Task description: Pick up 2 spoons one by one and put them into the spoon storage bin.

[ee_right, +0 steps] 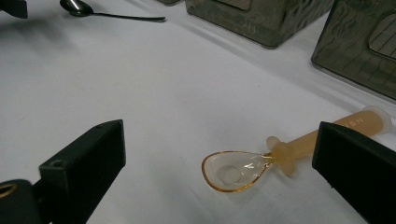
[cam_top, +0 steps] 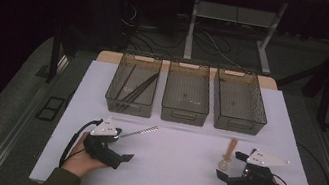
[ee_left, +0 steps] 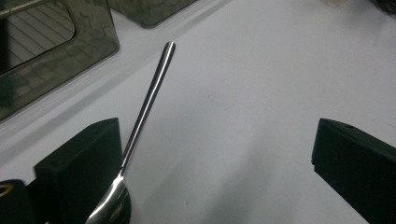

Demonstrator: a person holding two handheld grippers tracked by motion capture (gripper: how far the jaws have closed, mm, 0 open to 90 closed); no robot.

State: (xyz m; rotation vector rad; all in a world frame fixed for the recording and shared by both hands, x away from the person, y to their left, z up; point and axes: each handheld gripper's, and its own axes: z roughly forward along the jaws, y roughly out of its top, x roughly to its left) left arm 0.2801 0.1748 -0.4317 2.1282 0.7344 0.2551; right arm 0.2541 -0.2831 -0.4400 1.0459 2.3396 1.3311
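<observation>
High view: three translucent grey bins (cam_top: 186, 99) stand in a row along the far edge of the white worktop (cam_top: 175, 165), with a dark floor and cables beyond; the left gripper (cam_top: 114, 151) and right gripper (cam_top: 229, 177) rest near the near edge. Left gripper view: jaws apart, a polished metal spoon (ee_left: 147, 105) lying against the left jaw, unclamped. Right gripper view: jaws apart around a translucent amber plastic spoon (ee_right: 252, 165), flat on the worktop.

Along your counter's (cam_top: 175, 170) far edge sit three smoky bins (cam_top: 187, 94); the leftmost (cam_top: 133, 87) holds dark chopsticks (cam_top: 139, 88).
</observation>
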